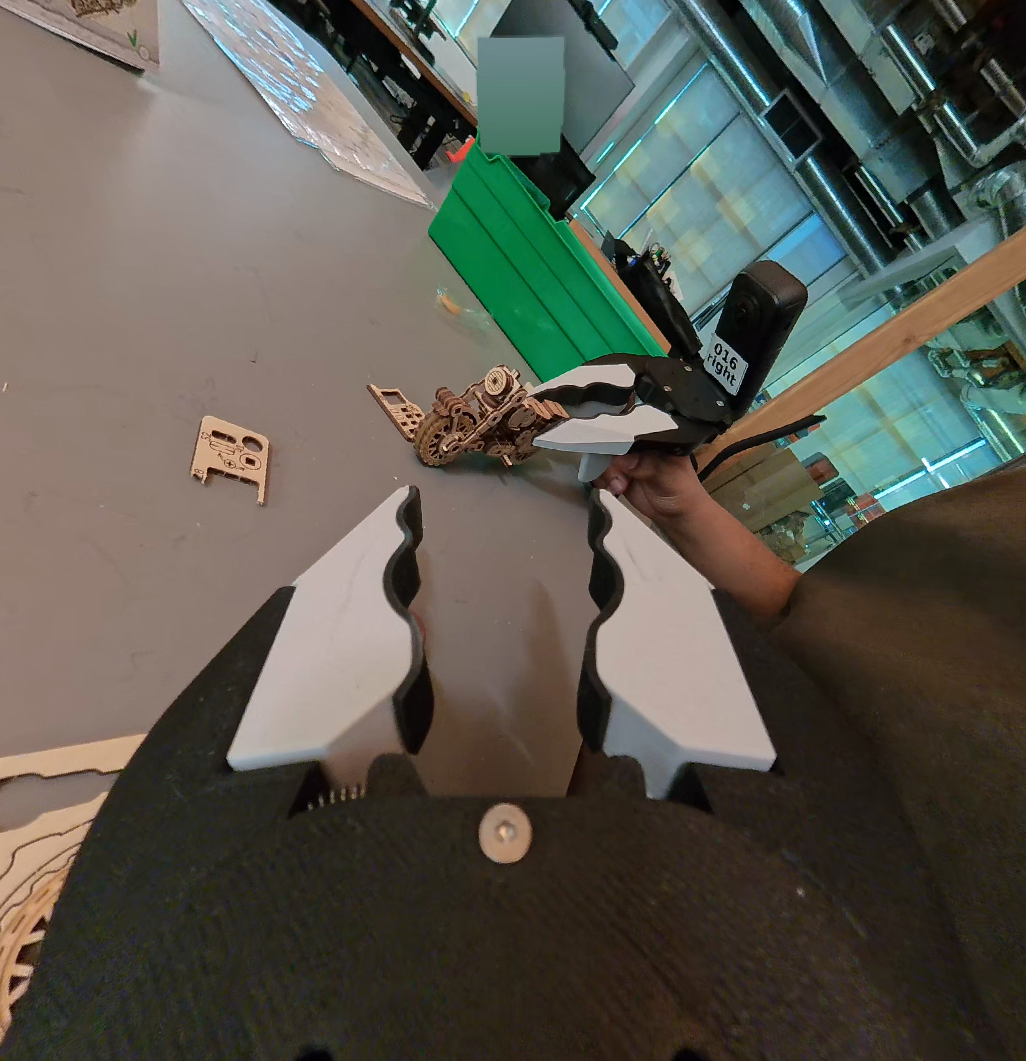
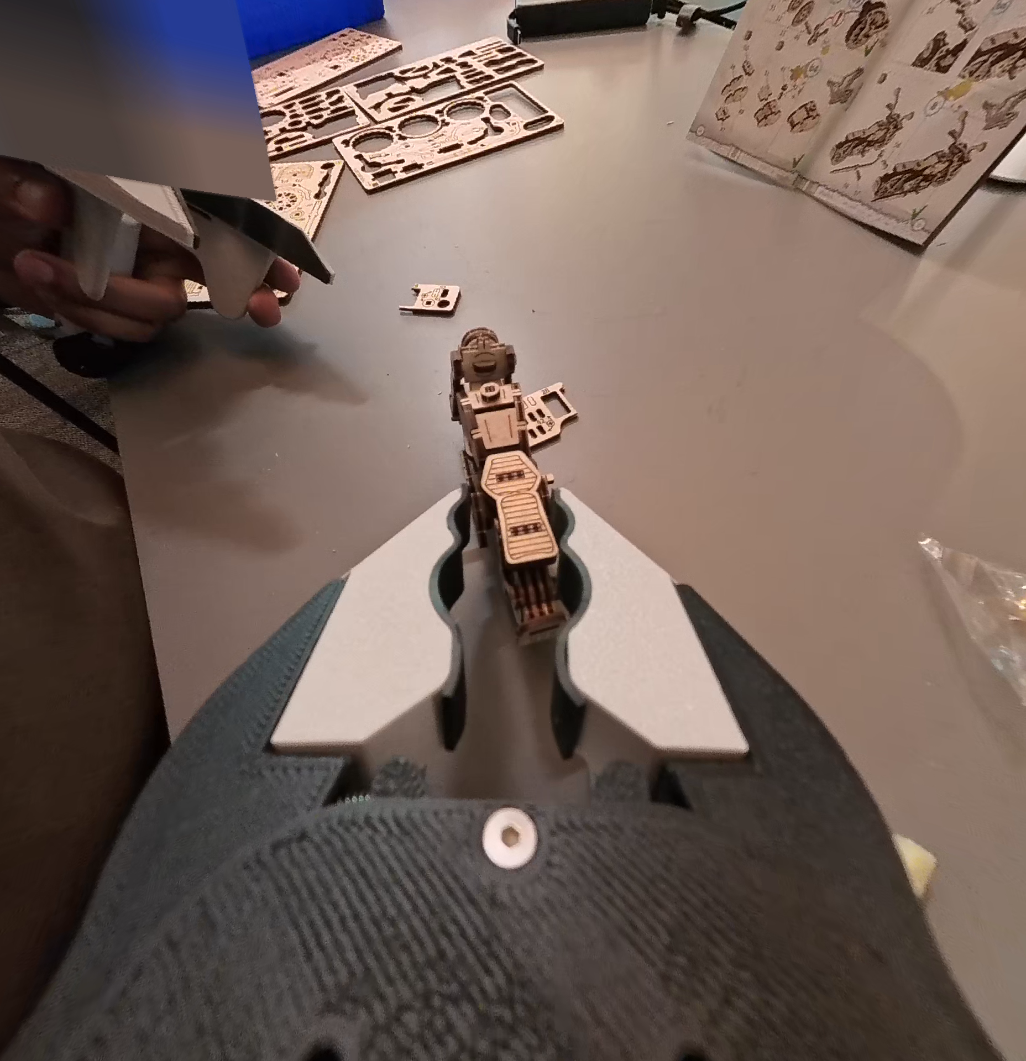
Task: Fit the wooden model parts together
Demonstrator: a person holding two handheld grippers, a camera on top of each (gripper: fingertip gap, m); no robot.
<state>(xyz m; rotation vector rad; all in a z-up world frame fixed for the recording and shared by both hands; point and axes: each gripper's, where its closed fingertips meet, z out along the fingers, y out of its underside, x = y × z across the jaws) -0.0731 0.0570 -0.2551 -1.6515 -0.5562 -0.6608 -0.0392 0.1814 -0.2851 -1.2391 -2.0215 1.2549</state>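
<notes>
A small wooden motorcycle model (image 1: 476,419) stands upright on the grey table (image 1: 154,258). My right gripper (image 2: 512,494) is closed around its rear end below the seat (image 2: 519,511), and it also shows in the left wrist view (image 1: 536,418). A small flat wooden part (image 1: 396,407) leans beside the model's front (image 2: 548,416). Another flat wooden part (image 1: 232,456) lies loose to the left (image 2: 433,298). My left gripper (image 1: 502,499) is open and empty, a short way in front of the model; in the right wrist view (image 2: 241,252) it is at the upper left.
A green bin (image 1: 516,258) stands behind the model. Punched-out wooden sheets (image 2: 419,115) and an instruction sheet (image 2: 861,103) lie at the far side. A clear plastic bag (image 2: 999,620) lies to the right. Another wooden sheet (image 1: 28,832) lies under my left gripper. Left tips to right tips: about 15 cm.
</notes>
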